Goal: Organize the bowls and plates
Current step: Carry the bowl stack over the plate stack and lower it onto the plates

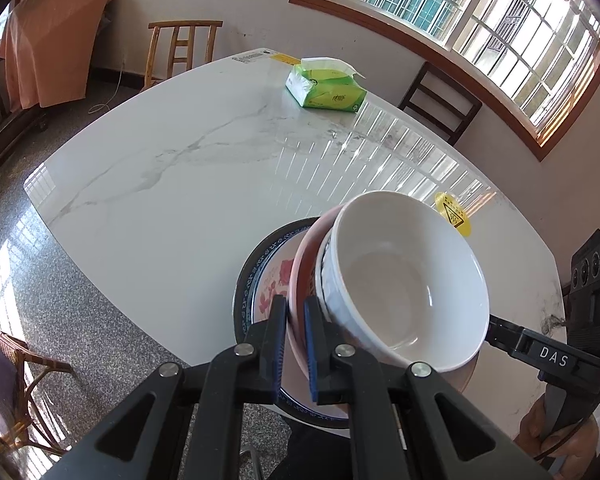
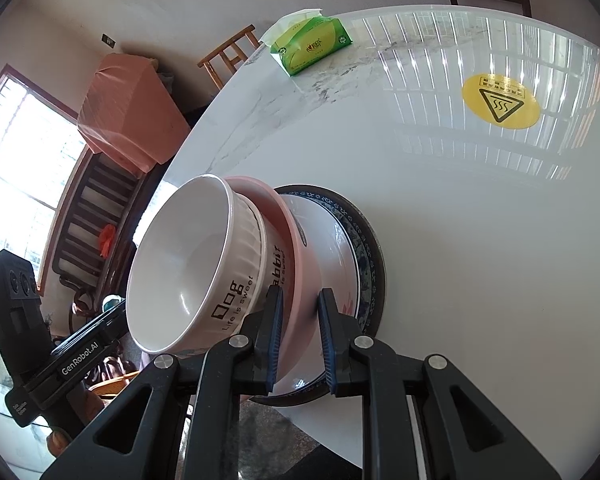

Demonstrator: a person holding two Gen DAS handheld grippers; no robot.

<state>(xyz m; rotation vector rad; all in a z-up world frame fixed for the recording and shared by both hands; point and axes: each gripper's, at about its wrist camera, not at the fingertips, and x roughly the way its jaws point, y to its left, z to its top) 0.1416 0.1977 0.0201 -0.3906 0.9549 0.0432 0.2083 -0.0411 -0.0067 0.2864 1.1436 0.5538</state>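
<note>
A white ribbed bowl is nested in a pink bowl. Both bowls are tilted over a flower-pattern plate that lies on a dark blue-rimmed plate at the table's near edge. My left gripper is shut on the pink bowl's rim on one side. My right gripper is shut on the same rim on the opposite side. Each gripper also shows in the other view, the right gripper and the left gripper, both at the bowls' edge.
The white marble table carries a green tissue pack at the far end and a yellow warning sticker. Wooden chairs stand beyond it. A person's hand holds the right gripper.
</note>
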